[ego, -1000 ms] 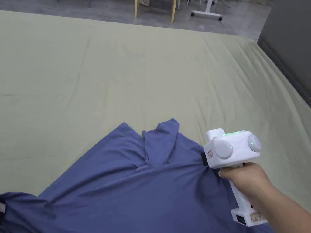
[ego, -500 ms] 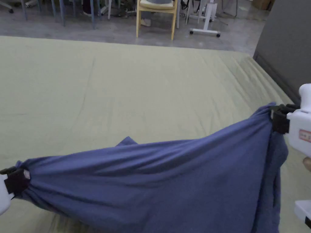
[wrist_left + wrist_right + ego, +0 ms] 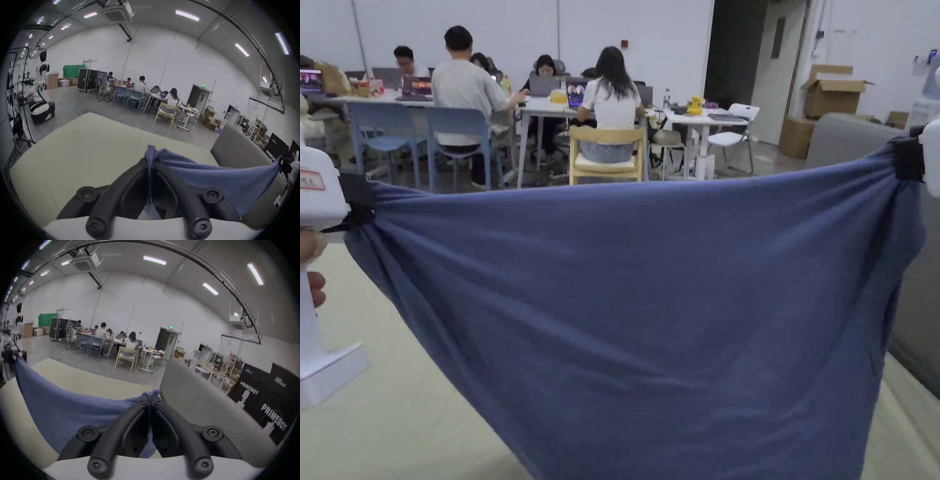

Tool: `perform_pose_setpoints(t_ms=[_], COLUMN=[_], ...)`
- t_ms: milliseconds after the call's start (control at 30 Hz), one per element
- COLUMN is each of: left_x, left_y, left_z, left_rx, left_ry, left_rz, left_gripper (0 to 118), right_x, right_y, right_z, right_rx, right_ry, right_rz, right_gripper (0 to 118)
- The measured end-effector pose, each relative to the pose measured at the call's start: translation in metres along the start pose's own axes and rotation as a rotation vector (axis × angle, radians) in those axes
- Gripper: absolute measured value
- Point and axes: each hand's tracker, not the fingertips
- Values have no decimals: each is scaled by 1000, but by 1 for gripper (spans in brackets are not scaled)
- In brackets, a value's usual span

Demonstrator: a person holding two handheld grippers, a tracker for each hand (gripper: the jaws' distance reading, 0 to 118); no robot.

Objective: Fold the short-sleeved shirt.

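Head view, soft blue shirt point(image 3: 637, 312) stretched taut, both grippers pinching corners

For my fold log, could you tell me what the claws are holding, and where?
Both hold the blue shirt: left claw and right claw each pinch a bunched end of its top edge.

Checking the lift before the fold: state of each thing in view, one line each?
shirt: lifted, stretched wide between both grippers, lower part hanging toward the bed
left gripper: shut on shirt, one top corner bunched in it
right gripper: shut on shirt, other top corner
bed: green sheet, under the hanging shirt
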Motion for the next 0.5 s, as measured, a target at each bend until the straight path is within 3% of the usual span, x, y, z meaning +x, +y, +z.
perform_pose_setpoints(t_ms=[200,500], left_x=[5,-1], left_y=[68,98], left_z=[-7,-35], left_rx=[71,140], left_ry=[36,60], left_rz=[-13,-47], left_gripper=[0,0], right_x=[-5,-24], right_y=[50,87], right_z=[-33,-78], right_rx=[5,-23], right_ry=[-7,24], right_rz=[6,28], right_gripper=[4,4])
